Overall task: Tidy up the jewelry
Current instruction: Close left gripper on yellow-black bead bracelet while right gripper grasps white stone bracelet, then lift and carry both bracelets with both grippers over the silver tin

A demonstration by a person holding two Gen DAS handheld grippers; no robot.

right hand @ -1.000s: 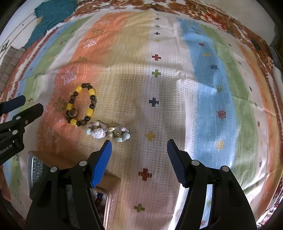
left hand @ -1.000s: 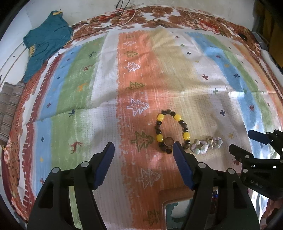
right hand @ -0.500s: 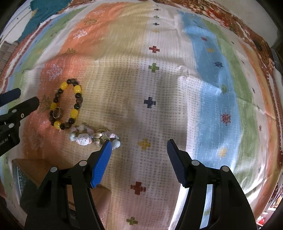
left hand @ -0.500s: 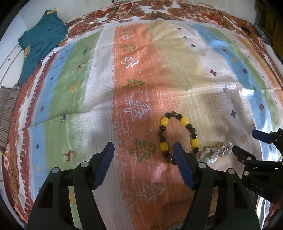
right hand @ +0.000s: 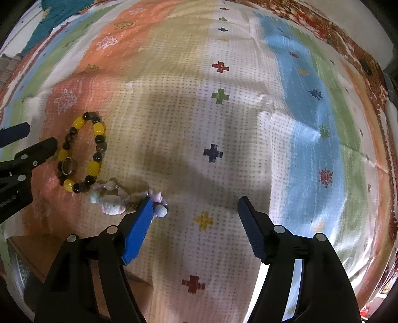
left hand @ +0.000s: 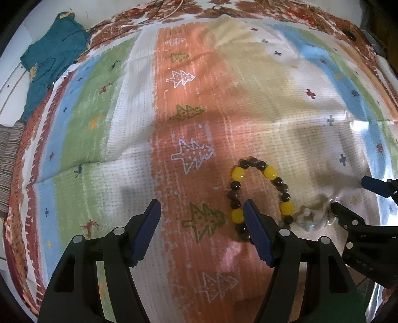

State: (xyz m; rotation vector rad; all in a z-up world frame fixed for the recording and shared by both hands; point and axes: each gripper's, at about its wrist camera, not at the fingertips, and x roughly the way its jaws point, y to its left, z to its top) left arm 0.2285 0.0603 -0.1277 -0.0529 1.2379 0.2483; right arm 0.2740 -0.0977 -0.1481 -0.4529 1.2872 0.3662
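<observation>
- Bracelets lie touching on the striped cloth (right hand: pixel 248 124): yellow-and-dark bracelet (right hand: pixel 82 151) left, pastel bracelet (right hand: pixel 117 198) nearer.
- Right gripper (right hand: pixel 194 211), fingers wide, nudges the pastel one; left gripper (left hand: pixel 201 211) hangs wide too.
- Pickup seems underway; next, straddle the beads and close.

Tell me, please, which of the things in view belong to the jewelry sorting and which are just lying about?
Belong to the job:
- yellow and dark bead bracelet
- small ring lying inside it
- pale pastel bead bracelet
- box at the near edge

Just lying about:
- teal garment
- striped cloth
- cables at the far edge
</observation>
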